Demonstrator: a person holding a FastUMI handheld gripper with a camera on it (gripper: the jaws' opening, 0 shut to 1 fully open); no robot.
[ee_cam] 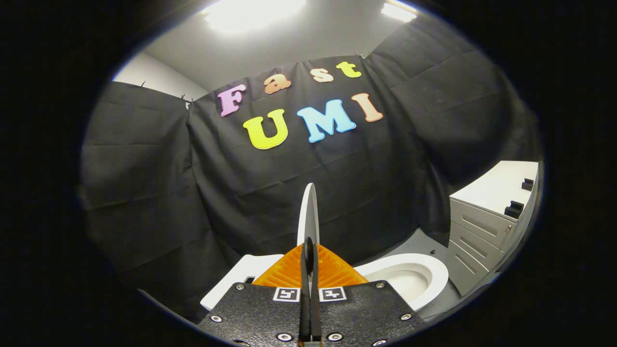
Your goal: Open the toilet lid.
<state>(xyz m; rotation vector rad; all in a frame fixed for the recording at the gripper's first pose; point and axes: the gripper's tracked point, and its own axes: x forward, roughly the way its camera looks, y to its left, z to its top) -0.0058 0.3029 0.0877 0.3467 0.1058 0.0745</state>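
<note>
A: What are the fingers doing?

B: The gripper [309,255] is closing on the toilet lid [308,212]. Both fingers are pressing together with only the thin edge of the lid between them, so the jaws are standing very narrow, clamping that white edge.

A: And where is the lid sitting?

B: It is standing upright, seen edge-on, rising straight up from between the fingertips against the black cloth wall [193,183] far behind. It is lifted clear of the bowl.

A: What about the rest of the toilet?

B: The seat [414,270] is lying open to the right of the fingers, a white ring around the bowl, near and low. On the left of the fingers the white tank top [241,274] is showing as a flat slab.

A: Anything else in there?

B: A white drawer cabinet [487,226] is standing on the far right, beyond the seat, with slot handles on its fronts and two small dark things [514,209] resting on its top; I cannot tell what they are. Grey floor [414,243] is running between the cabinet and the toilet. Overhead, two ceiling lights [250,12] are glaring brightly.
</note>
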